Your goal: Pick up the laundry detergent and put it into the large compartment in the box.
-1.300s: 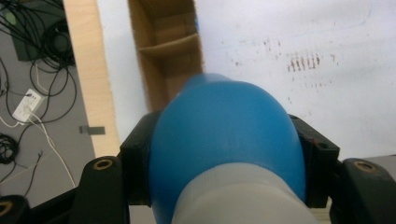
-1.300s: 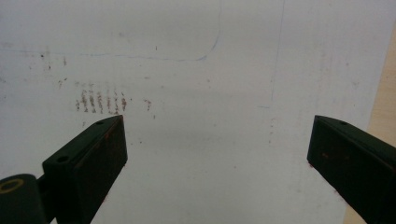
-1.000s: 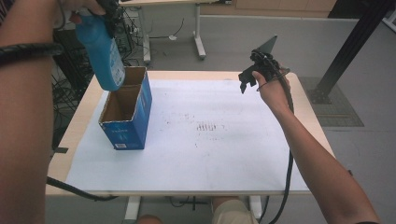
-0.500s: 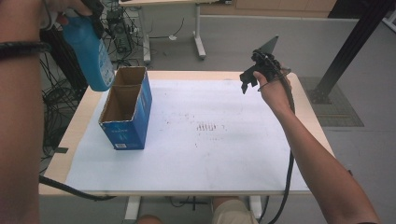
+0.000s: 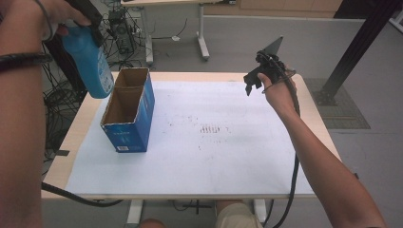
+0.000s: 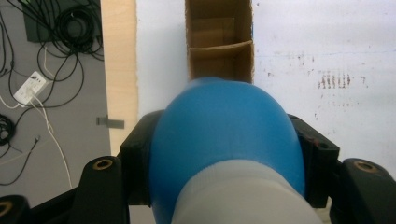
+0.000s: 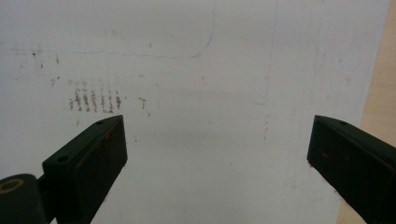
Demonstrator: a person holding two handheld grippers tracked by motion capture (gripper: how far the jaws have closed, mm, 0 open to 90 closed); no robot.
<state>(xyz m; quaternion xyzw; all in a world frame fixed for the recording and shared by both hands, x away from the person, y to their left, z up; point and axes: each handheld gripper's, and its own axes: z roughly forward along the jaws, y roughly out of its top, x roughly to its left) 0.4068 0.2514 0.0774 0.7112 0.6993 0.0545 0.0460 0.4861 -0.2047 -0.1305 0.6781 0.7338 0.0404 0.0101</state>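
Overhead, blue bottle (image 5: 92,61) — rounded, glossy, pale-capped.

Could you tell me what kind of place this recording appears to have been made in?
Probably a lab or workshop. A work table covered with stained white paper stands on a plain grey floor, with tangled cables behind it and another desk's leg nearby.

A lab or workshop: tangled cables (image 5: 119,28) on grey floor, bare desks (image 5: 157,2), paper-covered table (image 5: 237,156).
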